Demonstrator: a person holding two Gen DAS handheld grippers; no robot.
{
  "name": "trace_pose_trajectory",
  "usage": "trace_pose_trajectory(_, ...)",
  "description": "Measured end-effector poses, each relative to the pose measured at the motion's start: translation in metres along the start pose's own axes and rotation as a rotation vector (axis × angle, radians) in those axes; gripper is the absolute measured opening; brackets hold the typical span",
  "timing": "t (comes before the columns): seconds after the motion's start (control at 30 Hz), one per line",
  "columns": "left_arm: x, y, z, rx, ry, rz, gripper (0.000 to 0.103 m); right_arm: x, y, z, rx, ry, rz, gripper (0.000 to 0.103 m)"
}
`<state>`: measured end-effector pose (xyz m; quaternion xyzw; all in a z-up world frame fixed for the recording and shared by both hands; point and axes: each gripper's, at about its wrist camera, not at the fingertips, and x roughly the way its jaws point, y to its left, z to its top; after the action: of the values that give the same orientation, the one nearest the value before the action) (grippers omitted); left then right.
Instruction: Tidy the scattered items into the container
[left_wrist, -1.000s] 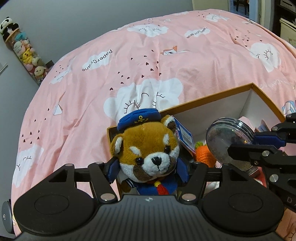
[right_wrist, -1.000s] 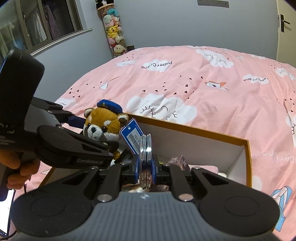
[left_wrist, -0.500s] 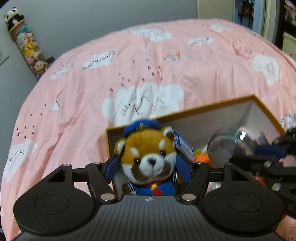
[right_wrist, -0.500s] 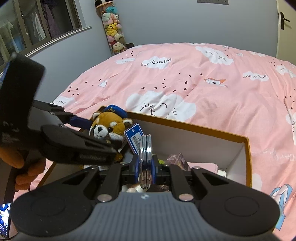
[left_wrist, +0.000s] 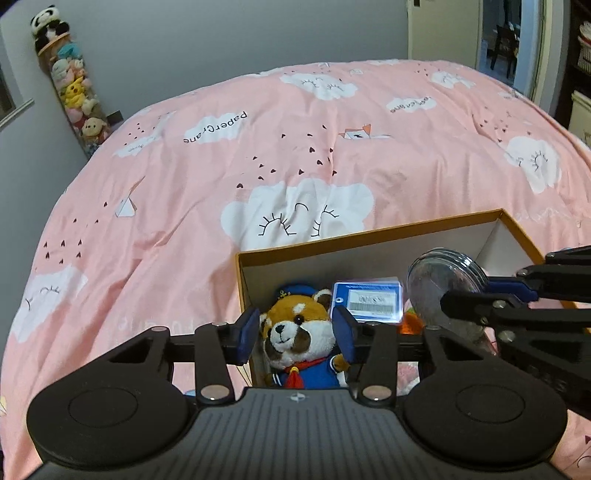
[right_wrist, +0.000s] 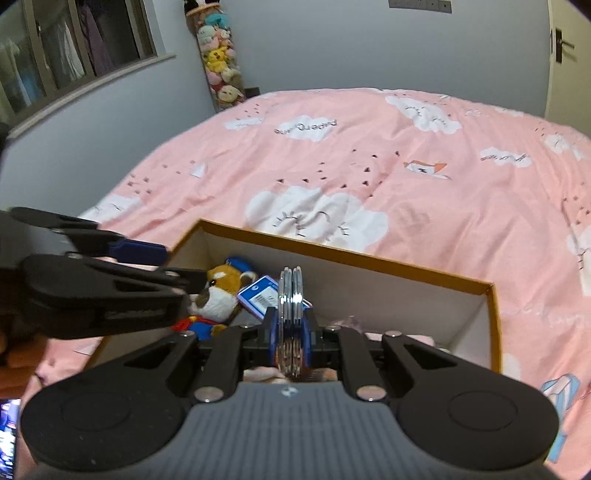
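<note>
A red panda plush (left_wrist: 301, 338) in a blue sailor suit, with a blue tag (left_wrist: 373, 301), lies in the left end of the orange-rimmed cardboard box (left_wrist: 369, 236). My left gripper (left_wrist: 297, 330) is open, its blue pads apart on either side of the plush's head without squeezing it. My right gripper (right_wrist: 291, 328) is shut on a clear round case (right_wrist: 291, 317) held on edge above the box; the case also shows in the left wrist view (left_wrist: 445, 291). The plush (right_wrist: 221, 295) and box (right_wrist: 369, 260) show in the right wrist view too.
The box sits on a pink cloud-print duvet (left_wrist: 295, 166) covering the bed. Other items lie in the box, including something orange (left_wrist: 412, 323) and pink things (right_wrist: 406, 338). A column of hanging plush toys (left_wrist: 74, 92) stands against the grey wall.
My left gripper has lowered the plush into the box and opened off it. The plush has dropped below the box rim. My right gripper still holds the case, now further over the box.
</note>
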<state>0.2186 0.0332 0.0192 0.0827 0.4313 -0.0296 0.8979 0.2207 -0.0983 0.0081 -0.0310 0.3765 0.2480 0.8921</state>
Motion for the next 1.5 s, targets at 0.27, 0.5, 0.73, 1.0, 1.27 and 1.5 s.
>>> trace_pose_trajectory(0.27,-0.013,0.001,-0.014,-0.057,-0.023,-0.016,0.052,0.013,0.011,-0.002,-0.058,0.041,-0.045,0.014)
trace_pose_trajectory(0.5,-0.024,0.001,-0.026,-0.095,-0.034,-0.036,0.056,0.019,0.02,-0.006,-0.097,0.08,-0.07,0.015)
trace_pose_trajectory(0.73,-0.03,-0.002,-0.039,-0.138,-0.039,-0.056,0.057,0.008,0.021,-0.006,-0.095,0.069,-0.048,0.018)
trace_pose_trajectory(1.0,-0.038,-0.003,-0.051,-0.172,-0.042,-0.067,0.058,-0.007,0.018,-0.007,-0.083,0.041,-0.051,0.015)
trace_pose_trajectory(1.27,-0.041,-0.002,-0.059,-0.199,-0.041,-0.083,0.058,-0.005,-0.011,-0.005,0.087,0.067,0.01,0.012)
trace_pose_trajectory(1.5,-0.041,-0.004,-0.06,-0.199,-0.034,-0.083,0.058,0.017,-0.041,-0.017,0.28,0.15,0.049,0.005)
